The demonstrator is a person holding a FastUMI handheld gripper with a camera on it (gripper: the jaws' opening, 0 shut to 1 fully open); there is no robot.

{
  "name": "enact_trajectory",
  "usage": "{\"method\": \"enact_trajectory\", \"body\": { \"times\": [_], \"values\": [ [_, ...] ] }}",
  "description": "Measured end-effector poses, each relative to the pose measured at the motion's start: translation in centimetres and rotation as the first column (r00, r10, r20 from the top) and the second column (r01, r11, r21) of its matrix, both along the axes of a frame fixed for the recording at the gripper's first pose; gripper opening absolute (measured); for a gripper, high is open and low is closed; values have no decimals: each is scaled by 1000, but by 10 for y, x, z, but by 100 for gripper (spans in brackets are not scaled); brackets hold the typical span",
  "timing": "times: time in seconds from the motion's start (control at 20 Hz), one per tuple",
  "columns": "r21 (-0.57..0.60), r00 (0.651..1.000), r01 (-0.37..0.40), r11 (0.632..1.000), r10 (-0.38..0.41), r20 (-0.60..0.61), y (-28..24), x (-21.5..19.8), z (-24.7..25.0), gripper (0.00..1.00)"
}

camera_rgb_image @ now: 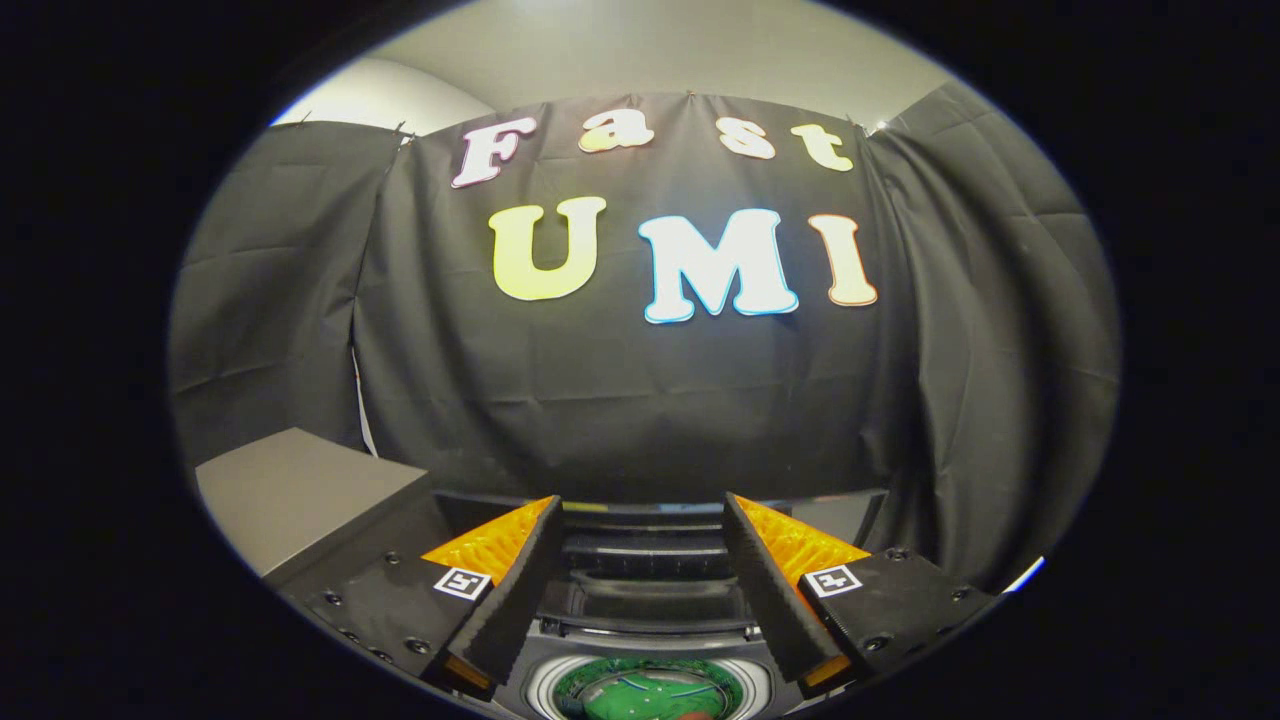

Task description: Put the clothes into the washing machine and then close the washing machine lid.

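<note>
Looking along the tongs [640, 560], one washer [645, 585] sits low between and just beyond the two fingers [515, 590], a dark machine with a smooth, glossy top. Its one lid [648, 553] stands raised at the back, a flat dark panel with ribbed edges, and below it lies a shallow rectangular recess. Nearest the tongs is the round drum mouth [650, 685], ringed by a pale, smooth band, with one bundle of clothes [640, 697] inside it: green fabric with light markings and a patch of red-brown at its near edge. How many garments make up the bundle cannot be told. The two fingers are wedge-shaped, with finely ridged, rubbery inner faces and a small square marker on each mount; they are spread wide apart, holding nothing and touching nothing, the washer's top showing in the gap between them. To the left of the washer stands one grey box [300, 495] with a flat matte top. Behind everything hangs the black cloth wall [640, 400], softly creased, in several draped panels.
</note>
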State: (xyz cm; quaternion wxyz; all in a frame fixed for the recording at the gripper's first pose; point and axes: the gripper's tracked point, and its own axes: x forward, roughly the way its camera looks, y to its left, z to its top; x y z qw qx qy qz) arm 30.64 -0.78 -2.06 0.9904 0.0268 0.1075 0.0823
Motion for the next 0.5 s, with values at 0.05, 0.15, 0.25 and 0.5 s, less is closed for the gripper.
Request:
{"method": "enact_trajectory", "body": {
  "times": [0.05, 0.15, 0.25, 0.5],
  "values": [
    [-1, 1000, 6, 1000, -6, 10, 0, 10, 2, 98],
    [9, 1000, 9, 1000, -9, 12, 4, 25, 0, 98],
    [26, 1000, 13, 1000, -13, 16, 7, 39, -1, 98],
    [23, 1000, 12, 1000, -11, -17, 15, 67, -23, 98]
  ]
}}
